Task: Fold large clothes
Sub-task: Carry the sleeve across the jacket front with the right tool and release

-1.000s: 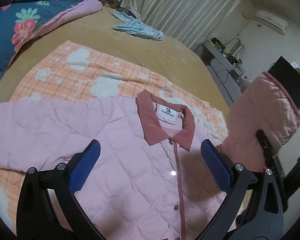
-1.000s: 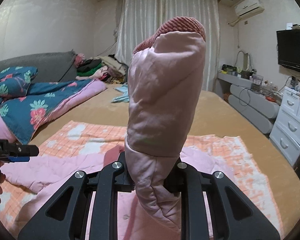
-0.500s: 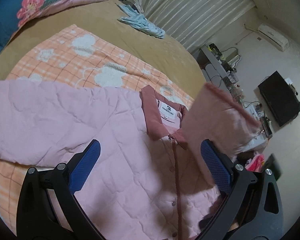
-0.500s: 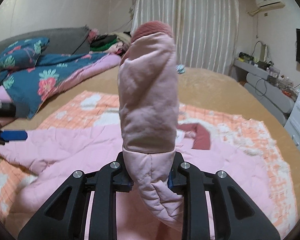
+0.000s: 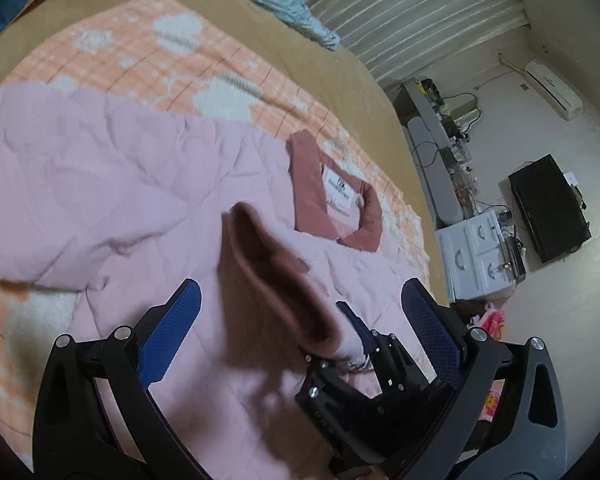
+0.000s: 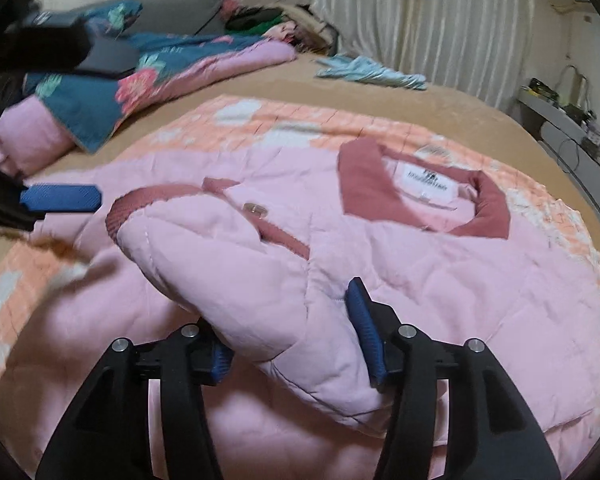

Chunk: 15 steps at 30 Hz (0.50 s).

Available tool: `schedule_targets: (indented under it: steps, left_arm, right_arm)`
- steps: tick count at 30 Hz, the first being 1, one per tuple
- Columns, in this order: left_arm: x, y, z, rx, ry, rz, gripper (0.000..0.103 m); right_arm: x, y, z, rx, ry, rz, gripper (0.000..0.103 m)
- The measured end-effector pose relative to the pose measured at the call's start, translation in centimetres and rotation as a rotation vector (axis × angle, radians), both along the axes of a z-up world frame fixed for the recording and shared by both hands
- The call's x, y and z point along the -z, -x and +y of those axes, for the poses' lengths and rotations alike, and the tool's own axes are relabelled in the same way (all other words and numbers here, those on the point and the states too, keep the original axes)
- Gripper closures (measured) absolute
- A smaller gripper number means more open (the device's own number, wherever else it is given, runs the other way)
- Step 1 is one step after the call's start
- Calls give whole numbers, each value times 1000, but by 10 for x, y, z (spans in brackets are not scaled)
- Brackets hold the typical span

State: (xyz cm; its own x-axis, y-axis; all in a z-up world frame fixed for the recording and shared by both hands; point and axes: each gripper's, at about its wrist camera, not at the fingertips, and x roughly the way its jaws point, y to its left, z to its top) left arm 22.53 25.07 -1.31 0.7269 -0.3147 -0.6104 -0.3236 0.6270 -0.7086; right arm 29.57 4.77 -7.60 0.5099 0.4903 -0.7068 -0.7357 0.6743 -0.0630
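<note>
Right at my near edge, my right tongs [image 6: 296, 332] have just been opening, jaws now about halfway apart with the sleeve [image 6: 236, 272] lying loose between them; I read the pads as no longer pressing, so the fold is being let go. The sleeve sits folded across the chest of the pink quilted jacket [image 6: 440, 280], its dark pink cuff [image 6: 148, 200] pointing left. To do this well I'd draw straight back toward me, low and slow, so the blue pads don't snag the quilting and drag the sleeve off its crease.

My left tongs [image 5: 300, 328] are spread wide with nothing in them, hovering just above the jacket front near the cuff. They're well placed to press that cuff flat, I'd say, if the puffy fabric springs up.

Further out, the collar [image 6: 420, 196] lies flat with its white label showing. The other sleeve [image 5: 80, 184] is spread out to the left, not yet folded. The jacket rests on an orange checked blanket [image 6: 292, 120] on the tan bed [image 6: 460, 108].
</note>
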Motion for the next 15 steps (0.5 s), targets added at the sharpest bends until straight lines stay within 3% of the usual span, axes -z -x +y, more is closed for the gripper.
schedule_targets:
  steps: [2,4,9,15]
  left_arm:
    - [7,0,-4,11,9,11,9]
    - [13,1,-6,13,19,25,9]
    - [31,-2,-17,46,39,60,9]
    - [49,-10,-34,72,36,100,9]
  right_arm:
    - [0,6,-4,-6,-15,17,29]
    - [-6,11,-13,2,-48,24,18]
    - [-18,21,-41,2,-95,43,14]
    - [-30,20,-97,105,-116,45,12]
